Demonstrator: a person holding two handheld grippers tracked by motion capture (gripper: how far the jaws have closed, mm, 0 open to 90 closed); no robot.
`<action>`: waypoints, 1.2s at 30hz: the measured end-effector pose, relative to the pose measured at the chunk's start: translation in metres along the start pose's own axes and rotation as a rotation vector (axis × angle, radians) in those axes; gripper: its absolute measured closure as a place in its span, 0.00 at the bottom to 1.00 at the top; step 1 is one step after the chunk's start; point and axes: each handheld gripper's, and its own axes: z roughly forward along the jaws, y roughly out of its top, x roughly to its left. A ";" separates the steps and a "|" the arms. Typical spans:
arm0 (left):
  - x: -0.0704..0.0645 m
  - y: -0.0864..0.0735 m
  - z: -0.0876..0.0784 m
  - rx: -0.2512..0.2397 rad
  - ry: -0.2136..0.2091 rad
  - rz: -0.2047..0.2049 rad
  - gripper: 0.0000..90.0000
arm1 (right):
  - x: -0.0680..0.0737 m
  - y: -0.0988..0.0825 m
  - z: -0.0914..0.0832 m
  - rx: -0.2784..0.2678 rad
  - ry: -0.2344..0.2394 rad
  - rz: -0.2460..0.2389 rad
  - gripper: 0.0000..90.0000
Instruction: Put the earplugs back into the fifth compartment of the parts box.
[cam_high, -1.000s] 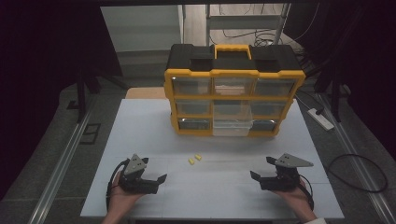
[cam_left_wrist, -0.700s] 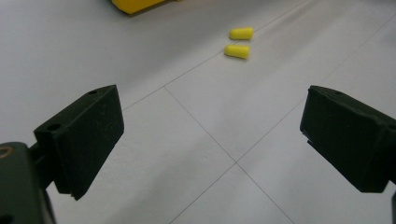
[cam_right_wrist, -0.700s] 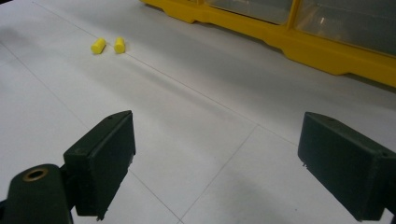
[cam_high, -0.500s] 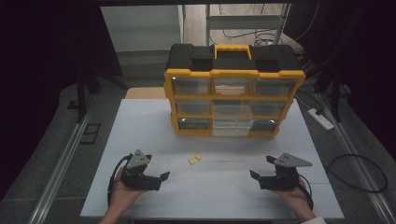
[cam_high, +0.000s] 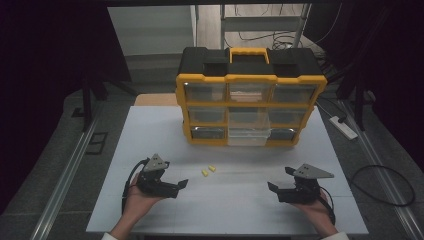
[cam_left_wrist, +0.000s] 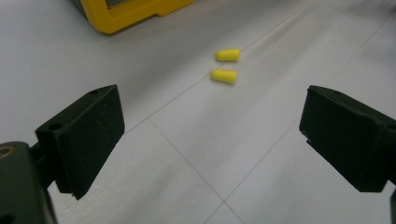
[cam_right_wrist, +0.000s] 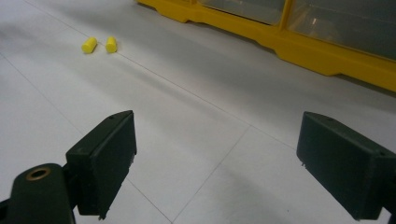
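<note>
where your left gripper gapes wide, two yellow earplugs lie flat ahead, side by side, long axes parallel across its view, right gripper wide too, one organizer

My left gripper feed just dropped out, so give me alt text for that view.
Two yellow earplugs lie side by side, apart, on the white table, ahead of the open left gripper, whose black jaws stand wide at either side and touch nothing. A corner of the yellow organizer sits at the top left.
</note>
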 end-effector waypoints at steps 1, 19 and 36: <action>0.000 0.002 0.003 0.004 -0.004 -0.001 0.07 | 0.000 0.000 0.000 0.001 0.000 0.001 0.14; 0.007 0.017 0.031 0.065 -0.038 0.000 0.09 | 0.000 0.000 0.001 0.010 0.000 -0.004 0.15; -0.006 0.039 0.074 0.170 -0.071 0.067 0.11 | 0.000 0.000 0.001 0.011 0.000 -0.007 0.15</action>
